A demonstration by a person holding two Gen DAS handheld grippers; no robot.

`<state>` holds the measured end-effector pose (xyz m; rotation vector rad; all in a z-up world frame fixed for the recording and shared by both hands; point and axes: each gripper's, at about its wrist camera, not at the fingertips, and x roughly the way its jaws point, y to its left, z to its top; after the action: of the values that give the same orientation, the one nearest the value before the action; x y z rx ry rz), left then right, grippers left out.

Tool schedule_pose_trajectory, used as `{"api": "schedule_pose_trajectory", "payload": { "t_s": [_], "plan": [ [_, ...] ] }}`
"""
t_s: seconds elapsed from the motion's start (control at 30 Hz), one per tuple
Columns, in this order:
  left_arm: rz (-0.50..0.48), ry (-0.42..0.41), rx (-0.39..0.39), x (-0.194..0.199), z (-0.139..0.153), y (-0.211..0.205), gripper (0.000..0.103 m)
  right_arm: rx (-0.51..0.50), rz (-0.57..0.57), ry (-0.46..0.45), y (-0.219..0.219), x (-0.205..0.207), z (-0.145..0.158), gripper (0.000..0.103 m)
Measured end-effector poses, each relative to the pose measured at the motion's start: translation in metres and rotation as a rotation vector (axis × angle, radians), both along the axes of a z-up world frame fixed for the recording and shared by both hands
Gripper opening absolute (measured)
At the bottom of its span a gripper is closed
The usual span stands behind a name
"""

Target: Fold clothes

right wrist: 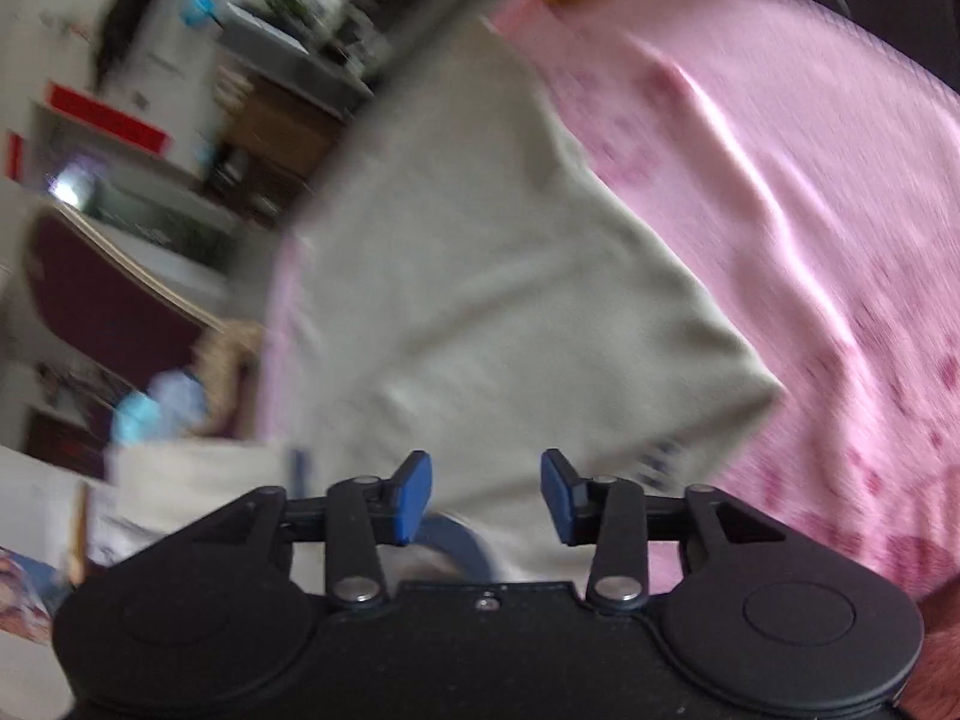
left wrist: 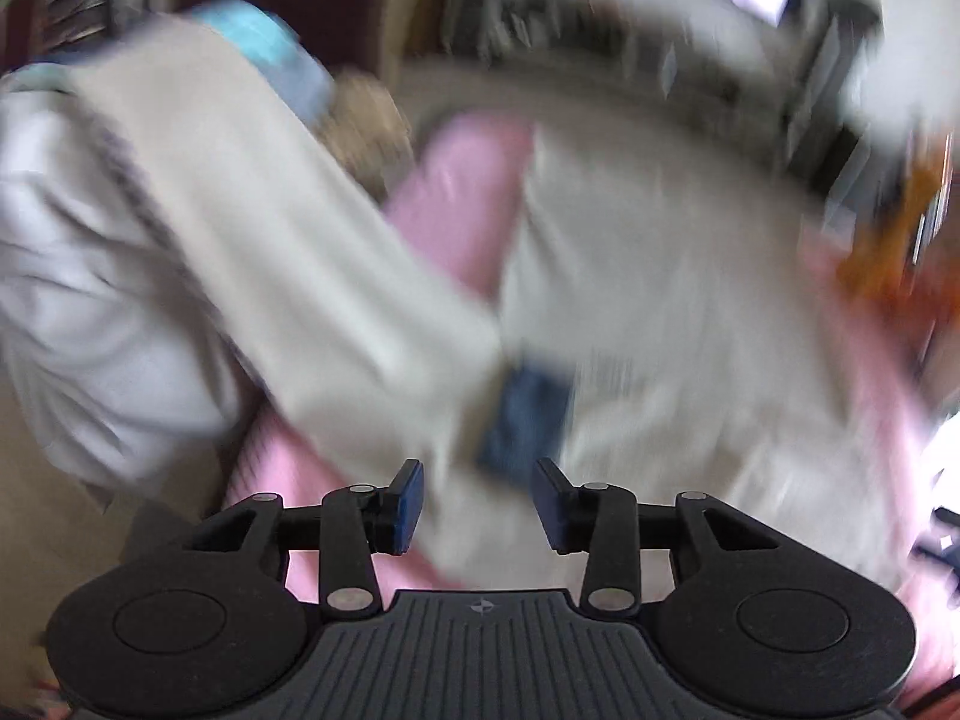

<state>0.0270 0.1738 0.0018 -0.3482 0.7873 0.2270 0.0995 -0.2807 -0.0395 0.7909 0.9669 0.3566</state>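
Both grippers, left [left wrist: 478, 501] and right [right wrist: 486, 495], are spread and empty above the shirt [right wrist: 480, 300], which through blur seemingly runs lengthwise ahead of them over the pink sheet [right wrist: 810, 210].

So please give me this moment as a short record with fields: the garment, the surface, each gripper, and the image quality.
garment: pale grey-beige top, spread out, one sleeve stretched to the side
garment detail: dark blue patch just ahead of the left gripper
surface: pink bedsheet, wrinkled
left gripper: open, above the garment, holding nothing
right gripper: open, above the garment, holding nothing
image quality: strong motion blur in both views
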Motion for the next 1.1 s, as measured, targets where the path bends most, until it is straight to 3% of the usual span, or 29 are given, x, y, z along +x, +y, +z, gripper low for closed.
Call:
{"api": "schedule_pose_trajectory", "payload": {
  "t_s": [0.07, 0.2, 0.3, 0.43, 0.53, 0.83, 1.1],
  "plan": [
    [0.085, -0.122, -0.035, -0.016, 0.027, 0.030, 0.039, 0.055, -0.031, -0.085, 0.002, -0.002, 0.028, 0.059],
    [0.262, -0.302, -0.103, -0.040, 0.067, 0.102, 0.038, 0.167, -0.057, -0.214, 0.029, 0.004, 0.070, 0.063],
    [0.379, -0.385, -0.166, -0.047, 0.080, 0.158, 0.034, 0.222, -0.053, -0.267, 0.053, 0.007, 0.085, 0.063],
    [0.471, -0.449, -0.235, -0.045, 0.090, 0.213, 0.031, 0.252, -0.039, -0.270, 0.085, 0.016, 0.080, 0.059],
    [0.476, -0.451, -0.209, -0.031, 0.093, 0.235, 0.033, 0.272, -0.028, -0.269, 0.108, 0.024, 0.075, 0.059],
    [0.459, -0.338, -0.172, 0.002, 0.075, 0.258, 0.033, 0.230, 0.023, -0.243, 0.140, 0.034, 0.065, 0.060],
    [0.468, -0.348, -0.159, 0.003, 0.082, 0.251, 0.033, 0.214, 0.039, -0.242, 0.142, 0.033, 0.063, 0.063]
  ]
}}
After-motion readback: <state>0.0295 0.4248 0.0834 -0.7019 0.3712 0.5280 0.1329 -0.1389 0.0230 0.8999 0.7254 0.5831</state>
